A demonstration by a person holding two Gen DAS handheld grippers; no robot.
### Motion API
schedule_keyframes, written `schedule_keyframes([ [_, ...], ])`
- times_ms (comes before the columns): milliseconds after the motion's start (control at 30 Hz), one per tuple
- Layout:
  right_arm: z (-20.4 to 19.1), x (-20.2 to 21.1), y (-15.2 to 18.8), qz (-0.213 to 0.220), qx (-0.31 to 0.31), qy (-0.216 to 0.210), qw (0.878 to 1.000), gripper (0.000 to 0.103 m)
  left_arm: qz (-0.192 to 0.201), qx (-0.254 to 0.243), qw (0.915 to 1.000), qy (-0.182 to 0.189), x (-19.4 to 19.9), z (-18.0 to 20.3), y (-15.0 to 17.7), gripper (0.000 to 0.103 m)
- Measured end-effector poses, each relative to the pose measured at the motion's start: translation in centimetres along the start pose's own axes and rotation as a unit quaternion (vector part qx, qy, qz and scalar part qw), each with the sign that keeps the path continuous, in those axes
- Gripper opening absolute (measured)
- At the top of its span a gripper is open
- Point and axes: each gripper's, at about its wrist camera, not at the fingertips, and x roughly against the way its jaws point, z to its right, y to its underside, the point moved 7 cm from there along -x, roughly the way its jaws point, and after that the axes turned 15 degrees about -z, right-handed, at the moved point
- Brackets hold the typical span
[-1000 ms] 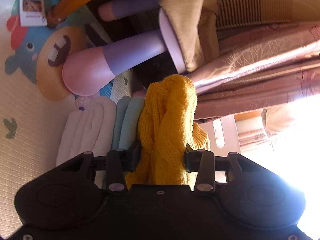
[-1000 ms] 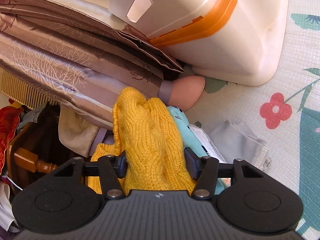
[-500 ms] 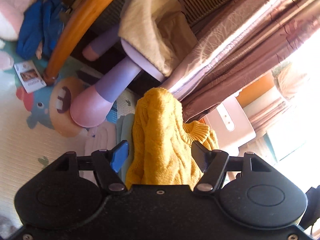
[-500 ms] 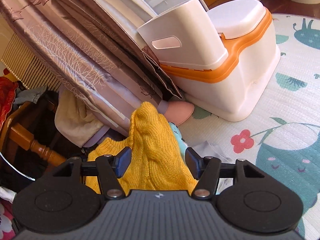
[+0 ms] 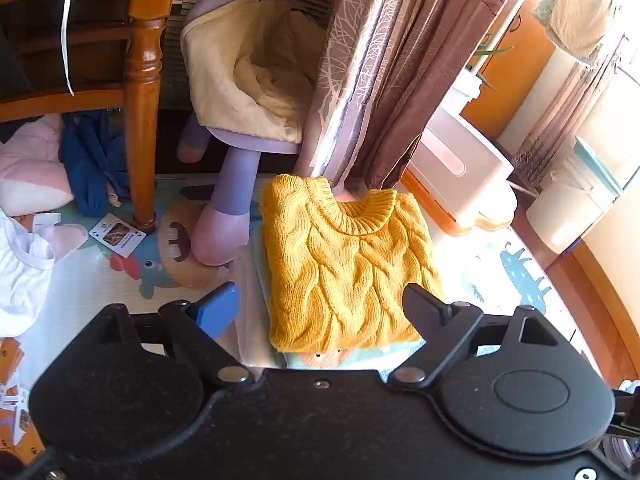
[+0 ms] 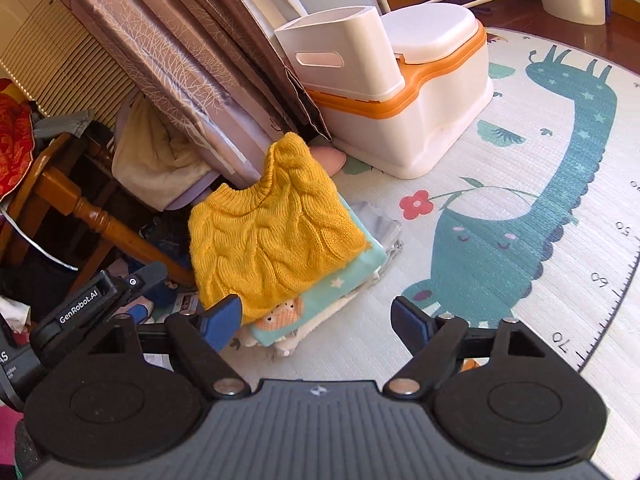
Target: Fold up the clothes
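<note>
A folded yellow cable-knit sweater point(image 5: 344, 264) point(image 6: 272, 236) lies on top of a stack of folded clothes, above a mint-green printed garment point(image 6: 340, 292), on the play mat. My left gripper point(image 5: 320, 304) hovers above the near edge of the stack with its jaws opening and nothing pressed between them. My right gripper point(image 6: 316, 316) hangs above the mat beside the stack's near corner, its jaws also opening and empty. In the right wrist view the left gripper's black body point(image 6: 92, 300) shows at the left edge.
A white-and-orange potty chair point(image 6: 400, 92) stands behind the stack beside brown curtains point(image 6: 180, 60). A purple stool point(image 5: 236, 200) with a cream cloth and a wooden chair leg point(image 5: 142, 112) stand at the left. White and blue clothes point(image 5: 24, 264) lie at the far left.
Both grippers let go of the yellow sweater, spread their jaws and rose away from it. The sweater now lies flat on the stack. The left view has rolled upright.
</note>
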Motion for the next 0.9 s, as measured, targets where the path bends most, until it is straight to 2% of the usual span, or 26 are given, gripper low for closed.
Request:
schedule_keyframes([
  [133, -2.5, 4.1, 1.7, 0.007, 0.033, 0.046, 0.998, 0.093, -0.016, -0.050, 0.9974, -0.049, 3.3, 1.4, 1.0, 0.095],
  [233, -4.7, 7.4, 2.9, 0.021, 0.062, 0.084, 0.994, 0.099, -0.013, -0.074, 0.9949, -0.067, 5.9, 2.0, 1.5, 0.096],
  [500, -9.4, 14.1, 6.6, 0.045, 0.131, 0.149, 0.979, 0.103, -0.005, -0.117, 0.9873, -0.107, 12.9, 2.8, 2.4, 0.103],
  [733, -11.3, 16.2, 8.6, 0.049, 0.142, 0.153, 0.977, 0.103, 0.002, -0.164, 0.9765, -0.140, 16.5, 2.8, 3.4, 0.103],
  [900, -11.1, 14.8, 8.2, 0.046, 0.121, 0.132, 0.983, 0.103, 0.009, -0.179, 0.9721, -0.152, 16.6, 2.5, 4.0, 0.103],
])
